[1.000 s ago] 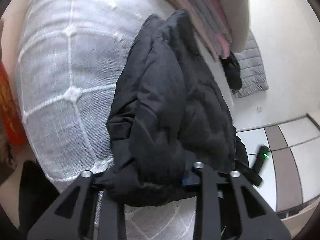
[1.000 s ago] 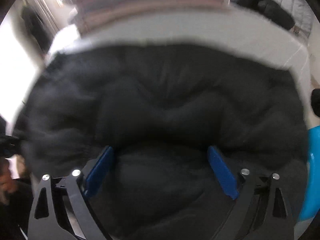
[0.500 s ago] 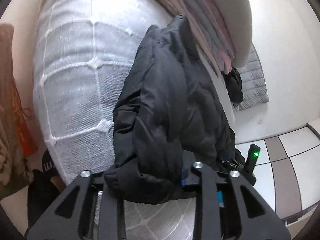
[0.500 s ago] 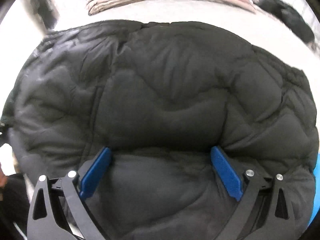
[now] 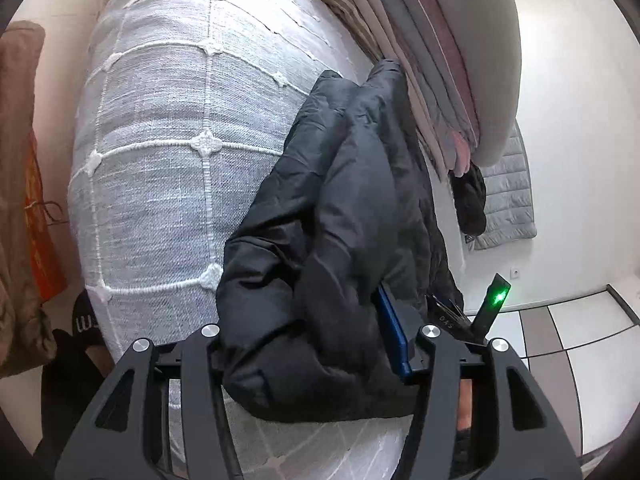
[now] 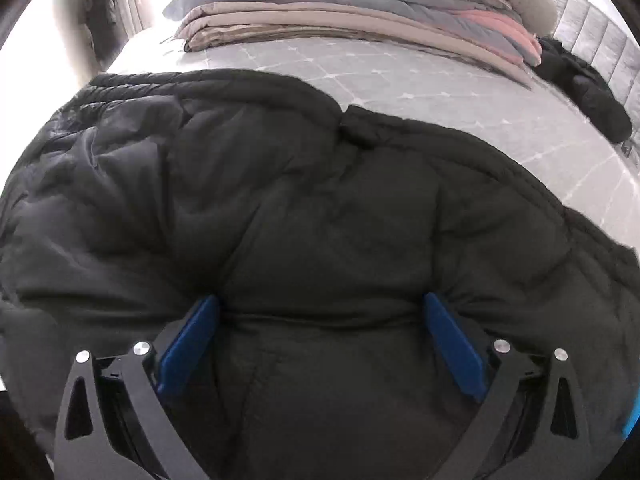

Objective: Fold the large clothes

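Observation:
A black puffer jacket (image 5: 352, 216) lies folded on a bed with a white quilted cover (image 5: 168, 152). My left gripper (image 5: 316, 340) is closed on a thick bunch of the jacket at its near end; one blue pad (image 5: 394, 336) shows, the other is buried in fabric. In the right wrist view the jacket (image 6: 304, 208) fills most of the frame. My right gripper (image 6: 320, 332) has its blue pads (image 6: 188, 336) wide apart, pressed into the jacket's near edge, with the fabric bulging between them.
A stack of folded bedding and clothes (image 6: 360, 12) lies on the bed beyond the jacket. A second dark garment (image 6: 584, 84) lies at the bed's far right. A grey quilted headboard (image 5: 508, 196), tiled floor (image 5: 580, 332) and an orange bag (image 5: 40, 240) flank the bed.
The left view has drawn back and tilted, showing more of the bed and the bedding stack. The right view has steadied and lowered onto the jacket. Both grips look unchanged.

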The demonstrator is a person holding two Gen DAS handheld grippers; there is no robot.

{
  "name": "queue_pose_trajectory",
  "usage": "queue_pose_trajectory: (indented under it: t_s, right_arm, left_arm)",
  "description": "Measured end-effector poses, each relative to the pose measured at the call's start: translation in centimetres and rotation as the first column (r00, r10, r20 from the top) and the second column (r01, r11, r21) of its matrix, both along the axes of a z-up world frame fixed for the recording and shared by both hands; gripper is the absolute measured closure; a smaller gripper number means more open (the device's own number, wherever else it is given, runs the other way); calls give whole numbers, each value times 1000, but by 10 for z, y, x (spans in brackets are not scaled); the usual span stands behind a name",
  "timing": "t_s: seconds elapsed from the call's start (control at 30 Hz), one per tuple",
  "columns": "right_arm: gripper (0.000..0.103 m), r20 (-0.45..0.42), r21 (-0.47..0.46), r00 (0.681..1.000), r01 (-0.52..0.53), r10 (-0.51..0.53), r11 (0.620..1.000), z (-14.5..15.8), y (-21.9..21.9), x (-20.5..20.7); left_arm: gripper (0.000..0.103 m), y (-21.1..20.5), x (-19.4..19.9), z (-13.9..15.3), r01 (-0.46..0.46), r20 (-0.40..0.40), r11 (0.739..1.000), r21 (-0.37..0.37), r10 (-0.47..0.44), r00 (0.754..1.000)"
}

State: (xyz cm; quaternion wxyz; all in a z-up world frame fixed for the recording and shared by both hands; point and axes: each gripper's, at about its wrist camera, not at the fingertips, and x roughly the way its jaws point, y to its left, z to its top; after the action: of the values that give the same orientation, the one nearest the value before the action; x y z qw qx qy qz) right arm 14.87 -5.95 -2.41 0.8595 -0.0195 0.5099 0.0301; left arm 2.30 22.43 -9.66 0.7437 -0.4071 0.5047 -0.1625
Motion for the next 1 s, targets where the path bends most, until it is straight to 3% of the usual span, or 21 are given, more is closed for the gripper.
queue_pose_trajectory:
  t_s: [0.07,0.2,0.27,0.33,0.4,0.43,0.47,0.5,0.53,0.57,0.63,0.7,0.77,0.8,0.83,0.87,0.93,1.0]
  right_arm:
    - [6,-7,43,1000,-4,4,999,10,-7,-5]
    - [6,143,159,990,-20,-3,987,40,-16,-22]
    - [6,197,276,980,-56,1,959,50,-18,-25]
    - [6,206,483,977,-144,47,864,51,-19,-22]
    - [6,146,740,989,-135,39,659,37,-31,-11]
    - [6,128,793,991,-117,25,598,32,-36,-7]
    - [6,111,817,994,-94,5,568,28,-36,-6]
    - [6,79,821,997,-72,12,566,18,-35,-1]
    - [6,40,804,999,-45,22,593,9,-33,4]
    - [7,-18,756,999,-11,38,655,-8,-28,10]
    - [7,-6,698,998,-42,64,715,-15,-20,15]
    - [7,-18,685,998,-30,59,728,-8,-16,13]
    - [7,1,716,998,-42,59,696,2,-18,6]
    - [7,43,708,997,-73,61,702,13,-18,-1]
    - [7,81,656,995,-92,51,749,25,-18,-10]
    - [7,119,561,992,-99,37,822,34,-17,-17]
    - [7,140,356,990,-47,-4,933,38,-14,-23]
    - [7,82,144,996,16,-28,989,16,-8,-17]
  left_arm:
    - [52,3,4,-2,10,-2,1000,-1,-10,1000]
    - [46,-4,11,0,7,0,1000,9,-7,1000]
    - [46,-9,17,-3,-2,-12,1000,10,2,1000]
    - [46,-12,23,-5,-12,-20,1000,8,12,1000]
    - [46,-16,26,-6,-14,-19,1000,15,14,1000]
    - [46,-17,27,-7,-13,-15,1000,14,13,1000]
    - [46,-18,27,-7,-13,-8,1000,12,13,1000]
    - [50,-17,27,-7,-12,-2,1000,10,12,1000]
    - [58,-17,27,-6,-10,9,1000,10,10,1000]
    - [61,-17,27,-6,-6,17,1000,8,6,1000]
    - [71,-17,28,-4,1,47,1000,-2,-1,999]
    - [74,-19,28,-2,1,56,1000,21,-2,998]
    - [74,-19,29,-3,-4,48,1000,22,3,999]
    - [74,-18,30,-5,-6,40,1000,13,6,999]
    - [73,-17,31,-6,-10,33,1000,8,9,999]
    - [73,-14,30,-8,-12,25,1000,4,12,1000]
    - [58,-10,28,-13,-25,-5,1000,10,25,1000]
    - [46,-8,27,-18,-46,-36,999,27,47,998]
